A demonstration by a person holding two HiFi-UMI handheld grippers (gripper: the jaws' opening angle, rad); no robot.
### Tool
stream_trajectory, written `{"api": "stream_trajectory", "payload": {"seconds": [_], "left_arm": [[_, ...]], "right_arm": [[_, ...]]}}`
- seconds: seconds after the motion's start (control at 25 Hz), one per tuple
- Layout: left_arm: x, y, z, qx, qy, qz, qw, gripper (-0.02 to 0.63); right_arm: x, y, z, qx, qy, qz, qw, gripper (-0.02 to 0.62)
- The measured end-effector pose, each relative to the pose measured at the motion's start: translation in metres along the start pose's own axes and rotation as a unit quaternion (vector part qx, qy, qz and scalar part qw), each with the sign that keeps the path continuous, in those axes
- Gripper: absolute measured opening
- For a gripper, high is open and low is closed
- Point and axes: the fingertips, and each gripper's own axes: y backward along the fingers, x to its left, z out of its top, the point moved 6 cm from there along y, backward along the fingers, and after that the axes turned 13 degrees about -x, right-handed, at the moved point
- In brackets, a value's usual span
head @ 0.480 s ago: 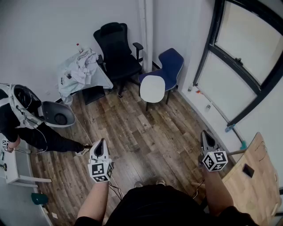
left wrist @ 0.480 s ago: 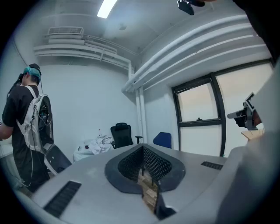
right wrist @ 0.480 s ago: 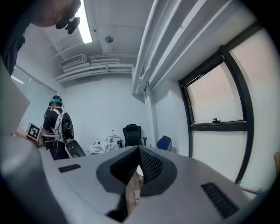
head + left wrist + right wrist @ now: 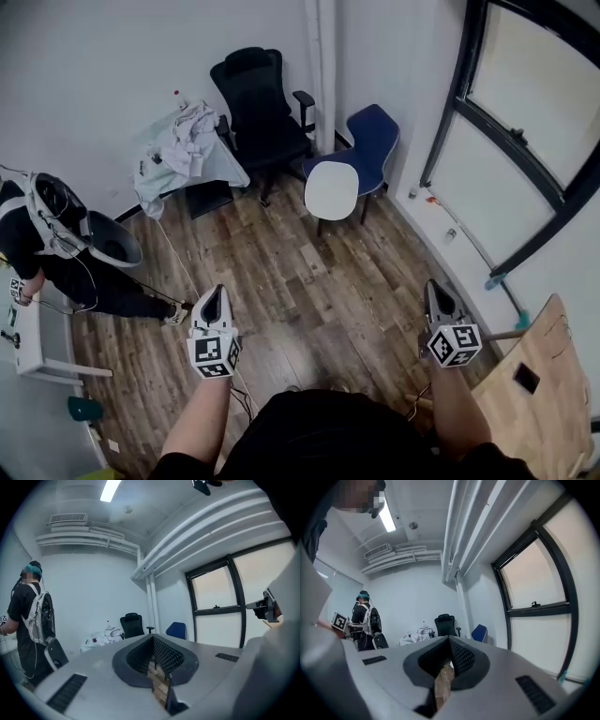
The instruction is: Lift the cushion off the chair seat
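Across the room a white cushion [image 4: 332, 190] lies on the seat of a blue chair [image 4: 377, 139] near the wall corner. My left gripper [image 4: 213, 298] and right gripper [image 4: 437, 292] are held in front of me over the wooden floor, far short of the chair. Both point towards it. In the left gripper view the jaws of the left gripper [image 4: 153, 638] meet, with nothing between them, and the blue chair [image 4: 176, 630] is small in the distance. The right gripper [image 4: 449, 640] is also shut and empty, with the blue chair [image 4: 479, 632] far ahead.
A black office chair [image 4: 262, 103] stands left of the blue one. Beside it is a table heaped with white cloth [image 4: 187, 141]. A person with a backpack [image 4: 52, 239] stands at the left by a white table [image 4: 28, 352]. A wooden board [image 4: 534, 394] leans at my right, under the window [image 4: 525, 112].
Both grippers stay where they were, still shut. The view has shifted slightly, so the chairs sit a little further right. The person at the left has moved a little.
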Motion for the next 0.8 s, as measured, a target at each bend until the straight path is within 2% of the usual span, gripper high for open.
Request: {"api": "stream_trajectory", "payload": {"seconds": [0.16,0.4,0.6,0.8], "left_arm": [[-0.020,-0.015,0.008,0.004,-0.022,-0.013,0.9997,0.005],[-0.037,-0.025,0.009,0.008,-0.019,-0.013,0.9997,0.005],[-0.029,-0.036,-0.007,0.018,-0.010,-0.014,0.9997,0.005],[-0.021,-0.075,-0.023,0.013,0.001,-0.029,0.9995,0.005]], "right_arm": [[-0.015,-0.002,-0.004,0.010,0.013,-0.002,1.000,0.012],[-0.039,-0.013,-0.011,0.012,-0.002,-0.002,1.000,0.012],[-0.040,-0.036,-0.016,0.021,0.009,0.008,1.000,0.012],[-0.041,-0.066,-0.017,0.024,0.016,0.005,1.000,0.012]]}}
